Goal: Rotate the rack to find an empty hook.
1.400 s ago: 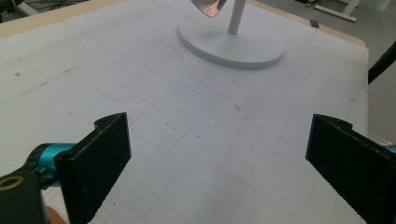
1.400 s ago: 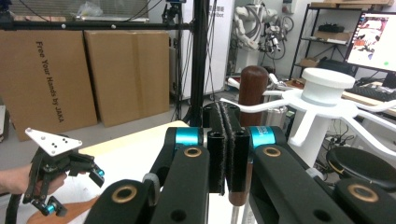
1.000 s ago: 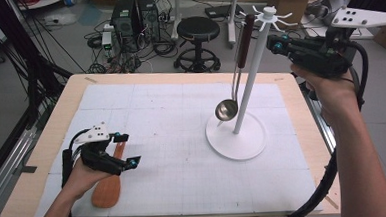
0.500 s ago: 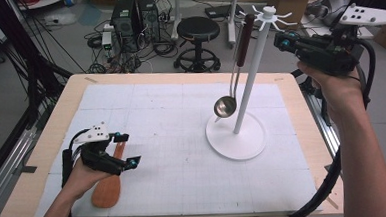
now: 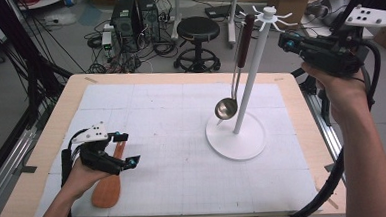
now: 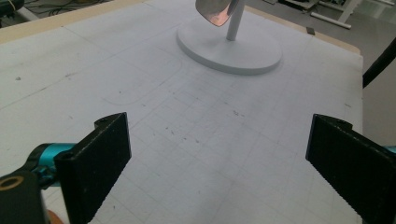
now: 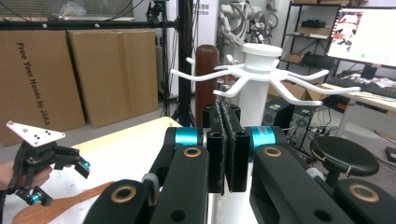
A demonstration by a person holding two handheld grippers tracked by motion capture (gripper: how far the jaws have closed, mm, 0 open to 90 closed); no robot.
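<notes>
Holding your left gripper [image 5: 124,149] low over the near-left part of the counter [image 5: 48,146], you've got its fingers [image 6: 95,158] spread wide with nothing but the white gridded mat [image 6: 201,126] between them. Right under that gripper lies the wooden spatula [image 5: 107,185], flat on the mat, its handle running up beneath the fingers; I can't tell if they touch it. Your right gripper [image 7: 227,149] is up in the air off the counter's far-right side, fingers [image 7: 219,144] pressed flat together on nothing, level with the white hook arms at the top of the rack [image 5: 252,80]. A metal ladle [image 5: 227,106] hangs from one hook, bowl just above the rack's round base
</notes>
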